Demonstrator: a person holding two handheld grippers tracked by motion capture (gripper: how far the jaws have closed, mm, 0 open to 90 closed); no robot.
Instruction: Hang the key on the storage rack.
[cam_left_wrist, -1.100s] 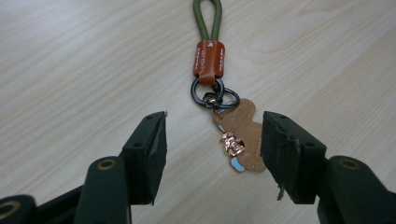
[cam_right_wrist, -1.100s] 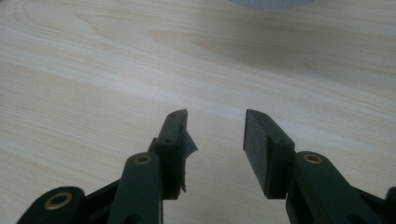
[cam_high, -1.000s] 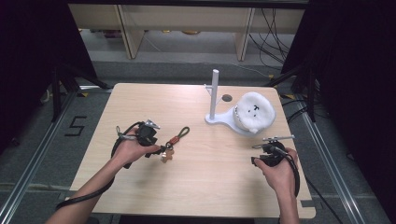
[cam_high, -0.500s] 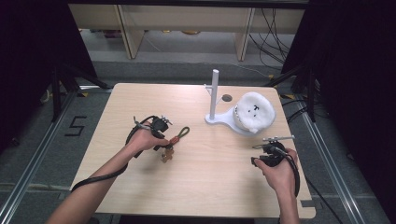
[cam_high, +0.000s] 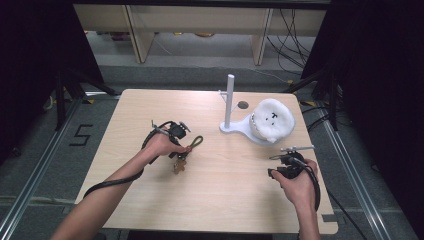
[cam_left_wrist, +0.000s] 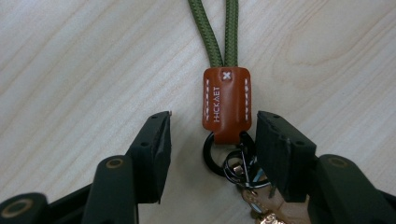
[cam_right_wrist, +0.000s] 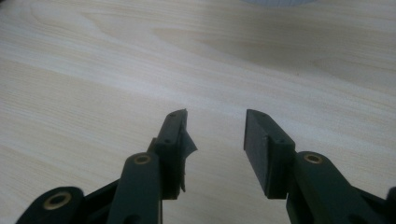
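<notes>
A keychain lies on the wooden table: a green cord loop (cam_high: 196, 142), a brown leather tag (cam_left_wrist: 226, 105), a black ring (cam_left_wrist: 214, 155) and keys (cam_high: 179, 165). My left gripper (cam_high: 181, 148) hangs just above it. In the left gripper view the left gripper (cam_left_wrist: 213, 125) is open, its jaws standing either side of the tag and ring without touching them. My right gripper (cam_high: 286, 161) rests near the table's right front, open (cam_right_wrist: 215, 119) over bare wood with nothing between its jaws.
A white stand with an upright post (cam_high: 230, 100) and flat base (cam_high: 234, 128) sits at the back right. A white plush toy (cam_high: 272, 119) lies on the base's right side. A small round hole (cam_high: 243, 105) marks the tabletop behind it.
My left gripper has moved right and slightly forward, from beside the keychain to directly over its tag. The right gripper has stayed where it was.
</notes>
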